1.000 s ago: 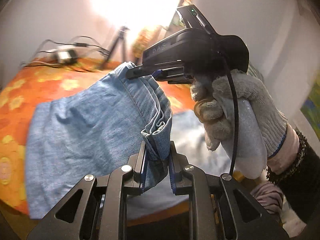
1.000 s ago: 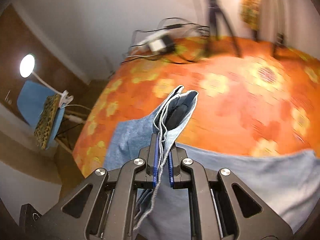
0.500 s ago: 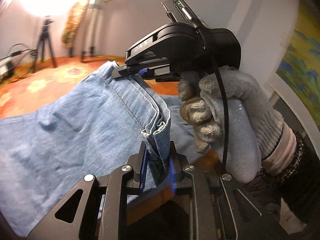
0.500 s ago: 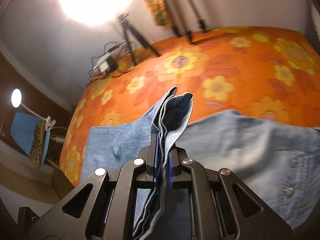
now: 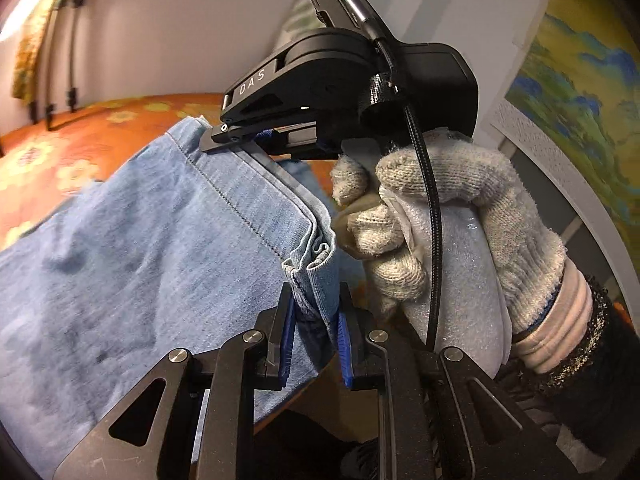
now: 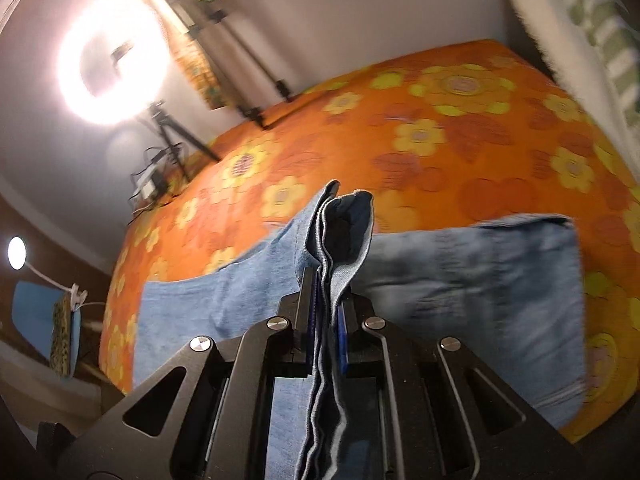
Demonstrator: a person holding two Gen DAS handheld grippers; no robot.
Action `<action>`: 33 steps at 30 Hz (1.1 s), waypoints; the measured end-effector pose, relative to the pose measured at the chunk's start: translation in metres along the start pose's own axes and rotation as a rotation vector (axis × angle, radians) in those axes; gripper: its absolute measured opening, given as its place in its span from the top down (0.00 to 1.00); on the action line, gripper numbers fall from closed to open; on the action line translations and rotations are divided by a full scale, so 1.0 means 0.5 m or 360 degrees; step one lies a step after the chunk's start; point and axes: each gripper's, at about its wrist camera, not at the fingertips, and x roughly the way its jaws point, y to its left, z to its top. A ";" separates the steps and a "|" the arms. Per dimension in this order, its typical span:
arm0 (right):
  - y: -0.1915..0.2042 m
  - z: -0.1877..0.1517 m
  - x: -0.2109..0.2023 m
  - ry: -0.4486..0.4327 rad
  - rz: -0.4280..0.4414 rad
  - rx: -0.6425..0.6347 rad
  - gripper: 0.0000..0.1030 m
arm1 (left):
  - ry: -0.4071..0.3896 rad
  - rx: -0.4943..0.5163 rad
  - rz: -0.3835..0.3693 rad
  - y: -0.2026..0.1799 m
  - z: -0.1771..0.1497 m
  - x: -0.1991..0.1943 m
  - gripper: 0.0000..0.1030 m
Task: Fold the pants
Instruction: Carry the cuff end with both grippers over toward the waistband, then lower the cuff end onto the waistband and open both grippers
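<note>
Denim pants [image 5: 168, 240] pinched in both claws.

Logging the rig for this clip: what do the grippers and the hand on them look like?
Both grippers, left gripper and right gripper, are black with blue pads. The right one bears white letters "DAS" and a black cable. The hand wears a grey knitted glove above a dark sleeve.

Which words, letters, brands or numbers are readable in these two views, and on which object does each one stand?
"DAS": pale letters on the black side of the right gripper, seen in the left wrist view.
No other text is readable in either view: the pants, the flowered bedspread, the glove and the picture on the wall show no lettering.
</note>
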 end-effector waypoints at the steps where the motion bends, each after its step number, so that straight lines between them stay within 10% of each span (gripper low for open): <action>1: -0.019 -0.002 -0.004 -0.0002 -0.0012 0.0023 0.92 | 0.0011 0.0008 -0.0008 -0.006 -0.001 0.010 0.84; 27: -0.176 -0.005 0.000 0.0015 -0.0169 0.0109 0.92 | 0.0213 0.0048 -0.0069 0.038 0.062 0.242 0.75; 33: -0.201 0.004 -0.044 -0.0115 -0.0372 0.0154 0.56 | 0.0260 0.0093 -0.0027 0.022 0.056 0.237 0.61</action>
